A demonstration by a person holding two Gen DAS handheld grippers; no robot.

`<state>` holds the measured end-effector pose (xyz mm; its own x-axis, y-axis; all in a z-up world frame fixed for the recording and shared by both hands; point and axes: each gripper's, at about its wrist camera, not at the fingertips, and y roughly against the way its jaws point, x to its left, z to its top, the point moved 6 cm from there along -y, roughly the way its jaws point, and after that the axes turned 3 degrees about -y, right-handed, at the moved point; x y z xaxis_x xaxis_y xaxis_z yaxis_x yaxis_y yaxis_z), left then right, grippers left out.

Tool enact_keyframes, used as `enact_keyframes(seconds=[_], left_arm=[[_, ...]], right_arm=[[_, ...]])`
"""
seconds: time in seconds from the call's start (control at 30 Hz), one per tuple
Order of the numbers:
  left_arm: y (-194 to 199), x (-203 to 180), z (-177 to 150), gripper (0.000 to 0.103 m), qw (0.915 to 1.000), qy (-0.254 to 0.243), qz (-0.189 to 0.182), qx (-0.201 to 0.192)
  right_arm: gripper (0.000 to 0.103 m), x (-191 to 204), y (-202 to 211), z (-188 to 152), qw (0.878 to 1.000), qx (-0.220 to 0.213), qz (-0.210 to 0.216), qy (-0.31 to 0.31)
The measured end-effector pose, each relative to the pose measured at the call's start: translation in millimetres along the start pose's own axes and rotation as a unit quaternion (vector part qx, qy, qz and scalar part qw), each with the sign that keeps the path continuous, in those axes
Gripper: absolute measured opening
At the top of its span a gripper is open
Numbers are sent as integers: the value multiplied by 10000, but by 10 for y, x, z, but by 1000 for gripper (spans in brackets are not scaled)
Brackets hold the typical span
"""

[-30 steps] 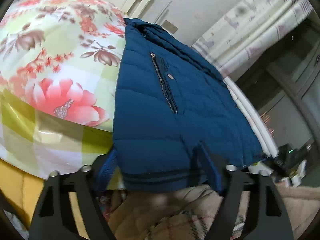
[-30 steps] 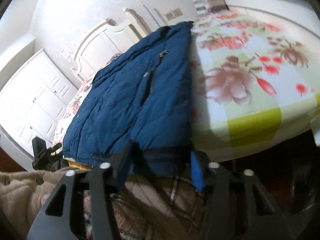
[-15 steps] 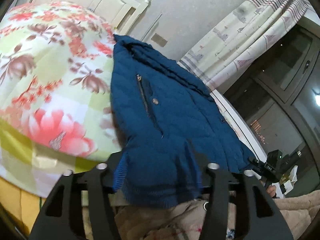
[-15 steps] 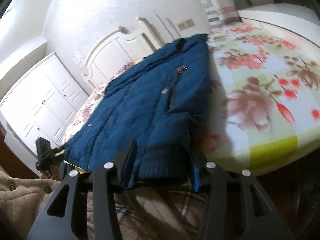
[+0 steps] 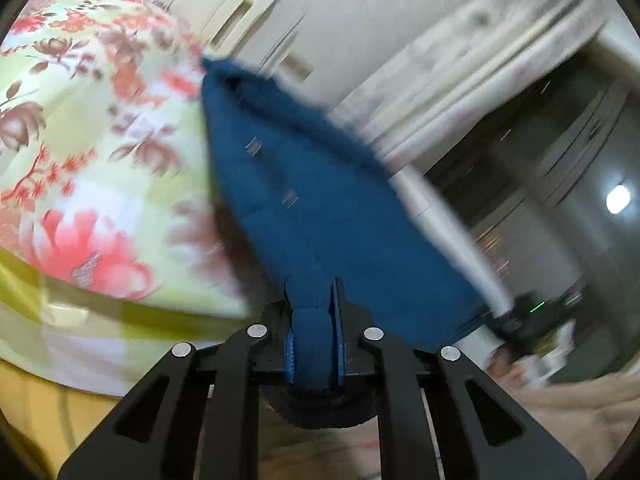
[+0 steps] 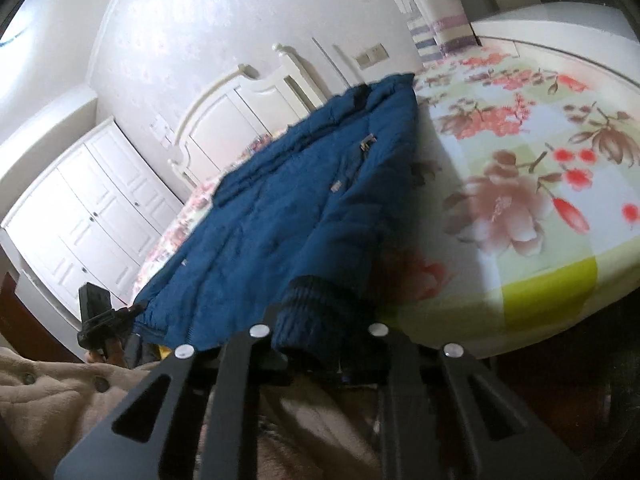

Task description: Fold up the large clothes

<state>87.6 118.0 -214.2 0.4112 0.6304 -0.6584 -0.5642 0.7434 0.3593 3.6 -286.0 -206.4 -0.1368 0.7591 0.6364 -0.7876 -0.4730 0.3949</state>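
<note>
Jacket: a dark blue quilted puffer jacket [image 6: 288,208] lay across the bed, running from lower centre toward the upper middle of the right wrist frame; in the left wrist frame the jacket [image 5: 320,200] filled the centre, blurred.
Bed: a bed with a floral sheet of red and brown flowers on green and white squares [image 6: 540,184] occupied the right of the right wrist frame.
Left gripper: the black left gripper [image 5: 314,344] had its jaws narrow, pinched on the jacket's blue hem at lower centre.
Right gripper: the black right gripper [image 6: 320,344] met the dark ribbed knit hem [image 6: 320,304]; its jaws were hidden by cloth, so their state could not be told.
Background: a white panelled wardrobe [image 6: 88,216] stood at the left.
</note>
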Motion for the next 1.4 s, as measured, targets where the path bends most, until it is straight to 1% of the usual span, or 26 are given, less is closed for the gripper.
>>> enact_keyframes(seconds=[0.03,0.1,0.23,0.27,0.3,0.37,0.43,0.53,0.57,0.6,0.63,0.67,0.7,0.73,0.77,0.8,0.83,0.87,0.9,0.97,1.03,1.07,1.13,1.23,1.3,1.4], left_arm=[[124,-123,88,7,9988,131,-389,-259],[371,-357,246,7,9934,219,-913,-657],[895,-645,445,8,9822,187,-1521,-1082],[1012,-658,499,8,9799,262,-1656,-1081],[1052,-654,544,9,9796,338,-1677,-1053],[1025,-612,688,10,9790,632,-1693,-944],[776,-472,937,10,9793,1104,-1560,-671],[275,-279,1370,12,9836,1251,-1233,-415],[80,-187,1533,15,9847,1320,-1081,-360],[-199,-35,1741,23,9850,1454,-891,-261],[-367,93,1836,29,9849,1543,-760,-197],[-546,289,1953,65,9821,1771,-622,-176],[-728,546,2087,92,9744,2174,-498,-290],[-778,743,2134,98,9700,2386,-330,-341],[-822,914,2182,98,9655,2558,-227,-422],[-835,1060,2224,98,9609,2713,-197,-516],[-785,1245,2251,98,9550,2890,-154,-648],[-752,1314,2278,98,9548,2887,-99,-696],[-690,1402,2308,98,9580,2773,35,-727],[-579,1499,2348,98,9709,2287,376,-603],[-571,1510,2352,98,9803,1870,533,-335],[-612,1500,2363,98,9843,1678,519,-141],[-761,1397,2339,98,9912,1196,437,351],[-1066,1259,2288,98,9933,594,516,850],[-1253,1215,2291,98,9923,416,523,1046],[-1497,1278,2296,98,9887,209,781,1265]], right_arm=[[14,76,86,48,9997,-125,190,-17],[14,350,380,164,9967,-424,679,154],[14,869,932,309,9885,-806,1019,776],[14,1010,1077,373,9852,-940,1101,917],[15,1097,1124,438,9835,-1000,1145,982],[15,1282,1026,685,9839,-1012,1068,1016],[15,1382,701,983,9896,-776,860,857],[15,1389,-43,1542,9968,-381,321,630],[15,1352,-314,1719,9982,-282,144,515],[15,1269,-642,1931,9991,-165,-69,379],[16,1131,-954,2128,9994,-93,-302,165],[19,954,-1231,2281,9988,-23,-469,-159],[31,837,-1449,2353,9977,76,-562,-361],[39,663,-1665,2435,9959,195,-658,-584],[53,544,-1779,2476,9946,164,-730,-724],[59,425,-1830,2523,9937,57,-761,-819],[59,341,-1824,2529,9940,-23,-756,-797],[59,286,-1817,2533,9945,-65,-756,-726],[59,203,-1782,2541,9950,-83,-826,-547],[59,44,-1742,2530,9948,4,-987,-243],[59,-138,-1779,2523,9944,247,-1022,-62],[59,-229,-1831,2531,9939,372,-1039,-41],[64,-304,-1911,2504,9938,550,-965,24],[66,-292,-2145,2472,9924,862,-849,226],[66,-213,-2293,2447,9905,1042,-794,422],[67,-162,-2463,2425,9849,1195,-1019,733]])
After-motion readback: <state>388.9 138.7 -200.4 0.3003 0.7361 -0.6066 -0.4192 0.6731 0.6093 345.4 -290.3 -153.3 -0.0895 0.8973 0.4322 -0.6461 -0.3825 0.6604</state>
